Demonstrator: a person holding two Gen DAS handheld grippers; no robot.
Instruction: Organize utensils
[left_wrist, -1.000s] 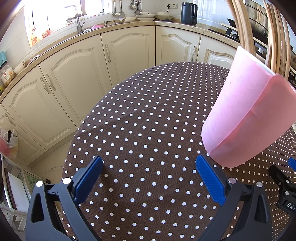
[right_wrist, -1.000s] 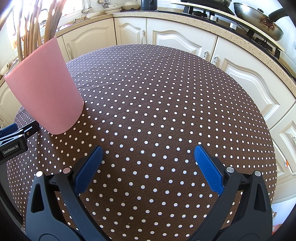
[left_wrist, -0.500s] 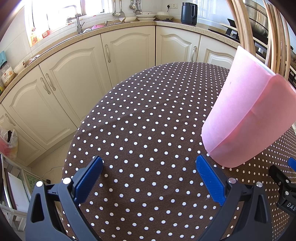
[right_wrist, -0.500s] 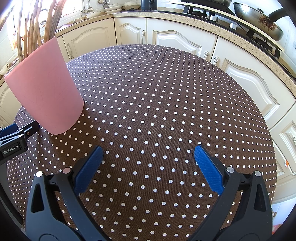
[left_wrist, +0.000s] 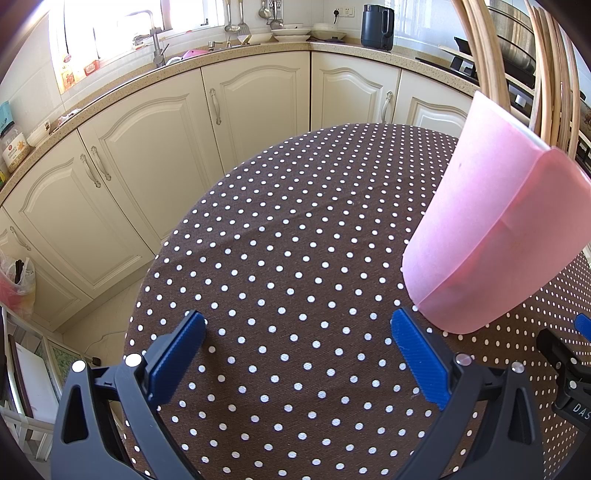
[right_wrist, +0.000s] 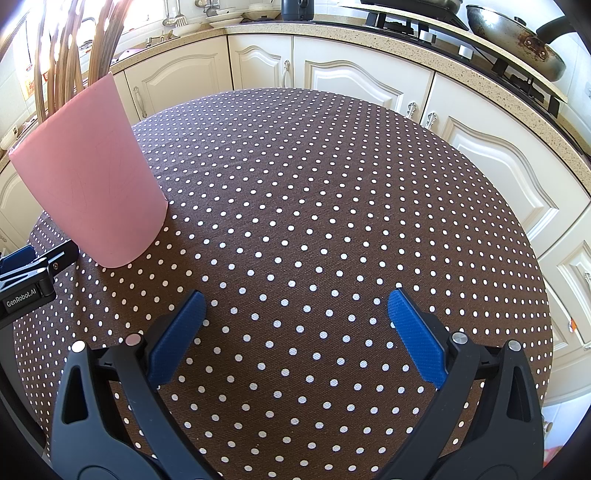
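A pink plastic holder (left_wrist: 491, 236) stands upright on the brown polka-dot tablecloth (left_wrist: 295, 258), with several long wooden chopsticks (left_wrist: 546, 70) rising out of it. In the right wrist view the same pink holder (right_wrist: 88, 184) is at the left, chopsticks (right_wrist: 70, 55) above it. My left gripper (left_wrist: 297, 339) hovers open over bare cloth, the holder just beyond its right finger. My right gripper (right_wrist: 295, 321) is open too, nothing between its fingers, the holder off to its left. Each gripper shows at the edge of the other's view.
The round table (right_wrist: 332, 184) is ringed by cream kitchen cabinets (left_wrist: 221, 122). A dark kettle (left_wrist: 376, 26) and dishes stand on the counter, and a wok (right_wrist: 517, 40) sits on the stove. A plastic bag (left_wrist: 18, 284) hangs at the lower left.
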